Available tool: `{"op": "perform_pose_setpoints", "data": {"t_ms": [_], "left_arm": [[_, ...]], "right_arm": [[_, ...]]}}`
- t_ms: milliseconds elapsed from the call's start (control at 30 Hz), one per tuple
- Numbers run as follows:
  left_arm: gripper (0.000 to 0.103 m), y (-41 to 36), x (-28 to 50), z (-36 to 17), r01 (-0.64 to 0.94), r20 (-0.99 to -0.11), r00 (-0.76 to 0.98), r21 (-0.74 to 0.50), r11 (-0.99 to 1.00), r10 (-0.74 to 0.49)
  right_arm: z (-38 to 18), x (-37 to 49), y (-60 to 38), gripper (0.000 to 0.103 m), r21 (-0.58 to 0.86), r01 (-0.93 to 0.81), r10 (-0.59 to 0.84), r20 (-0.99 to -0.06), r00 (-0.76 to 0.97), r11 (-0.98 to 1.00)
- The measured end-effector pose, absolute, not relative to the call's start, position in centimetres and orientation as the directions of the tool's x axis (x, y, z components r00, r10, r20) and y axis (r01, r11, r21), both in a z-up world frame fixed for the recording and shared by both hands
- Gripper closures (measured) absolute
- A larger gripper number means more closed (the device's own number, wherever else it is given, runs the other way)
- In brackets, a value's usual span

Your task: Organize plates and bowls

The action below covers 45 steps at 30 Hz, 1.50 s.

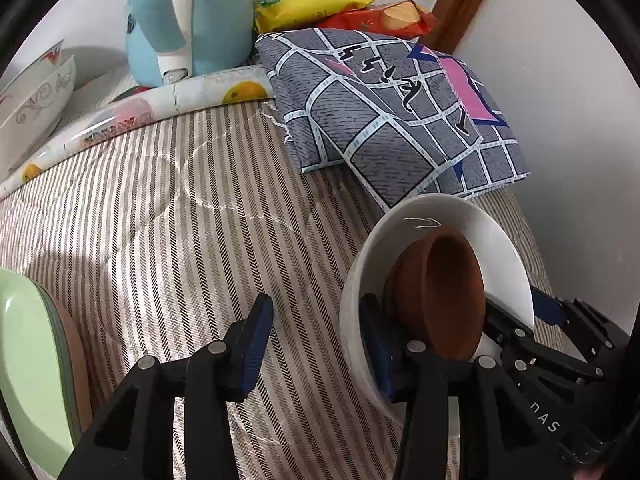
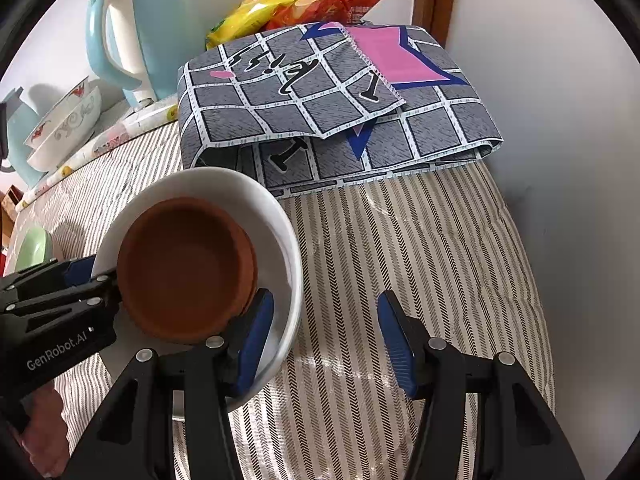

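A white bowl (image 1: 496,240) (image 2: 276,216) rests on the striped tablecloth with a smaller brown clay bowl (image 1: 444,292) (image 2: 184,264) lying tilted inside it. My left gripper (image 1: 316,304) (image 2: 100,272) straddles the white bowl's left rim, one finger inside and one outside. Its pads stand clear of the wall, so it is open. My right gripper (image 2: 325,296) (image 1: 516,304) straddles the opposite rim in the same way. Its outer finger is well away from the bowl, and it is open too.
A green plate (image 1: 28,360) (image 2: 34,244) lies at the left on a brownish one. Patterned white bowls (image 1: 36,96) (image 2: 64,128) and a blue kettle (image 1: 188,20) (image 2: 148,32) stand at the back. A folded grey checked cloth (image 1: 384,120) (image 2: 332,112) and snack bags (image 1: 320,0) lie behind the bowl.
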<state>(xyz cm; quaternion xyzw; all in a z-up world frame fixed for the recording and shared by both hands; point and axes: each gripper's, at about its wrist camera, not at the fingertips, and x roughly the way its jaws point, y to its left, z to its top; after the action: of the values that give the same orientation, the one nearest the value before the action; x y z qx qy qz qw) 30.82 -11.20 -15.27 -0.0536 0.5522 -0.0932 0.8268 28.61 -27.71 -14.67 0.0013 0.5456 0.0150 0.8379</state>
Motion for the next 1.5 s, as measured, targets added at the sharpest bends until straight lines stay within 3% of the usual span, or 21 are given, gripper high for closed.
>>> {"op": "perform_pose_setpoints", "data": {"t_ms": [167,267,333,500,1500], "left_arm": [[0.065,-11.5,30.6,-15.5,0.104,-0.902,0.376,-0.187,0.977,-0.213],[0.078,-11.8,30.3,-15.5,0.119,-0.892,0.378,-0.219,0.968,-0.248],[0.088,-12.1,30.0,-15.4,0.121,-0.887,0.382,-0.230,0.966,-0.260],[0.090,-12.6,29.6,-15.2,0.124,-0.882,0.398,-0.222,0.967,-0.253],[0.092,-11.6,27.3,-14.2,0.082,-0.867,0.420,-0.257,0.963,-0.267]], "right_arm": [[-14.7,28.5,-28.0,0.051,0.030,-0.011,0.032,-0.911,0.411,0.999],[-14.7,28.3,-27.7,0.058,0.028,-0.020,0.034,-0.907,0.419,0.999],[-14.6,28.2,-27.3,0.067,0.025,-0.028,0.035,-0.905,0.424,0.999],[-14.5,28.0,-26.1,0.089,0.024,-0.056,0.046,-0.900,0.433,0.998],[-13.1,25.1,-26.9,0.091,0.110,0.022,0.086,-0.873,0.480,0.994]]}}
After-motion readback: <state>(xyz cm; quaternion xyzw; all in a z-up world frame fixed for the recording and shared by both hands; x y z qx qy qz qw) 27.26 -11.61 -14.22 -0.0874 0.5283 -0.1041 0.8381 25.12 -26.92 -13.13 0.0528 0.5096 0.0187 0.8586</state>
